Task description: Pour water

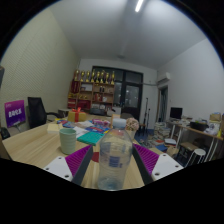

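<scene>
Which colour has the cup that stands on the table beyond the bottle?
The cup is pale green, seen best in the gripper view.

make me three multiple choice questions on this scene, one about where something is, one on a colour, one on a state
1. Where is the clear plastic water bottle?
A. between the gripper's two fingers
B. on the shelf at the far wall
C. on the floor beside the table

2. What colour is the round cup standing on the wooden table?
A. red
B. pale green
C. black

3. How does the bottle stand?
A. lying on its side
B. upside down
C. upright

Answers:
1. A, the bottle rises between the purple pads.
2. B, the cup beyond the left finger looks pale green.
3. C, its neck points up.
</scene>
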The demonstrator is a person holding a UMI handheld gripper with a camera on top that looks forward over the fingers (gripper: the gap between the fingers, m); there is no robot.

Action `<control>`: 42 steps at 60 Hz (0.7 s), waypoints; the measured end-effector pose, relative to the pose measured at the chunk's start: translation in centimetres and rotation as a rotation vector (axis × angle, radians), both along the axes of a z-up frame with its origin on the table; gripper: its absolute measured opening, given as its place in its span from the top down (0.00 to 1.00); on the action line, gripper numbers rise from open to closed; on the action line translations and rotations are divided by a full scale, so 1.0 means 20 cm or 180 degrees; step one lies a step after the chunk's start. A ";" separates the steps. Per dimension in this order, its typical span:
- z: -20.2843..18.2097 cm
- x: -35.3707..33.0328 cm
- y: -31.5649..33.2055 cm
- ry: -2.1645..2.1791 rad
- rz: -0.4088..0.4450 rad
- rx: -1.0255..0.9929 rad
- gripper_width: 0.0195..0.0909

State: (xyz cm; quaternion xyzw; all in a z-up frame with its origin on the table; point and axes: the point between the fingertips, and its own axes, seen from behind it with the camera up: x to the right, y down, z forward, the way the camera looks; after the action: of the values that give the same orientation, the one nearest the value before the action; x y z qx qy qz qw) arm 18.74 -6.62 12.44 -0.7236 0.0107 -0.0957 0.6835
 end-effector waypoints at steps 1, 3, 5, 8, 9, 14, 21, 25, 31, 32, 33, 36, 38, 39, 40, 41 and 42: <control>-0.01 0.01 0.01 0.0020 -0.0018 0.0005 0.08; -0.01 0.02 0.05 0.0052 -0.0064 0.0022 0.08; -0.03 0.04 0.09 0.0102 -0.0099 0.0020 0.08; -0.07 0.03 0.17 0.0212 -0.0092 -0.0011 0.12; -0.07 0.04 0.18 0.0243 -0.0109 0.0001 0.12; -0.06 0.08 0.23 0.0413 -0.0205 0.0133 0.38; -0.10 0.10 0.30 0.0508 -0.0186 0.0315 0.47; -0.10 0.07 0.31 0.0398 -0.0031 0.0284 0.50; -0.05 0.01 0.32 0.0264 0.0139 0.0233 0.64; -0.04 0.01 0.32 0.0252 0.0181 0.0221 0.66; -0.03 0.01 0.32 0.0226 0.0211 0.0229 0.67; 0.03 0.00 0.36 -0.0004 0.0281 0.0212 0.67; 0.08 -0.03 0.41 -0.0276 0.0297 0.0214 0.67; 0.12 -0.03 0.42 -0.0436 0.0304 0.0214 0.66; 0.17 -0.03 0.44 -0.0605 0.0307 0.0226 0.66; 0.21 -0.04 0.46 -0.0791 0.0307 0.0242 0.66; 0.28 0.00 0.44 -0.1001 0.0332 0.0246 0.67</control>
State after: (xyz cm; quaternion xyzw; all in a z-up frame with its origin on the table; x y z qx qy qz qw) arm 18.76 2.23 17.98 -0.6724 -0.1303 -0.1716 0.7081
